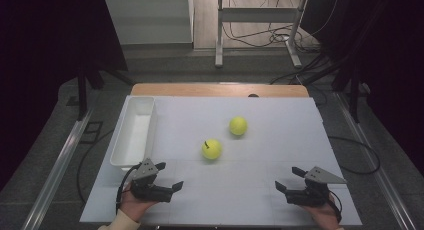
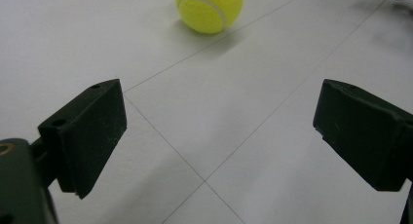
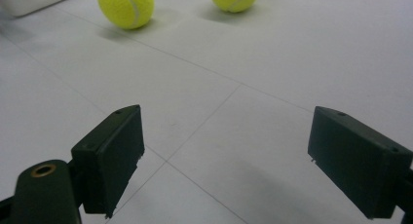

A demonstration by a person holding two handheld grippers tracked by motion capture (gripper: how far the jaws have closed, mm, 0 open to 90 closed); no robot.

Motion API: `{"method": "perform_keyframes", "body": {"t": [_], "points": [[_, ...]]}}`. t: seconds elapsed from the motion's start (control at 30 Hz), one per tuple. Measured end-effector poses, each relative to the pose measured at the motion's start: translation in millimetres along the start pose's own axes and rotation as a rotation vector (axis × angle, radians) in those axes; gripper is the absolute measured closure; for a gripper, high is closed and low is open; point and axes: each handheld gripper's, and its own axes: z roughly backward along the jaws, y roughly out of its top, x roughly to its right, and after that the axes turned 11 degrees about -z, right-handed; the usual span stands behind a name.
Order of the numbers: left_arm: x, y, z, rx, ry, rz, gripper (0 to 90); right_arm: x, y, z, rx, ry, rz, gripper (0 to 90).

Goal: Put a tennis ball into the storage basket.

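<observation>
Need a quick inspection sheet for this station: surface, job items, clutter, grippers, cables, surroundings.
Surface: white board with thin seam lines, laid on a wooden table.
Job's things: near tennis ball and far tennis ball, apart, loose on the board; white bin at the left edge, nothing seen inside.
Clutter: nothing seen.
Grippers: left gripper and right gripper both open, nothing between the jaws, held low at the near edge.
Cables: one trailing from each gripper; more cables on the floor beyond the table.
Surroundings: metal frame legs behind, dark on both sides.
</observation>
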Motion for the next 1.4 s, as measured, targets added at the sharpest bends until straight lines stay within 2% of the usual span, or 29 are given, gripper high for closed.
{"method": "perform_keyframes", "body": {"t": [0.67, 1.27, 1.4], "points": [[0.5, 0.6, -7.6, -0.018, -0.025, 0.005, 6.5, -1.7, 0.5, -4.8, -0.03, 0.008, 0.027, 14.7], [-1.2, -0.1, -7.1, -0.032, -0.034, 0.031, 6.6, -4.0, 1.1, -3.9, -0.027, 0.009, 0.017, 15.0], [0.1, 2.5, -8.2, -0.037, -0.037, 0.023, 6.8, -3.9, 1.4, -4.0, -0.025, 0.007, 0.02, 15.0]]}}
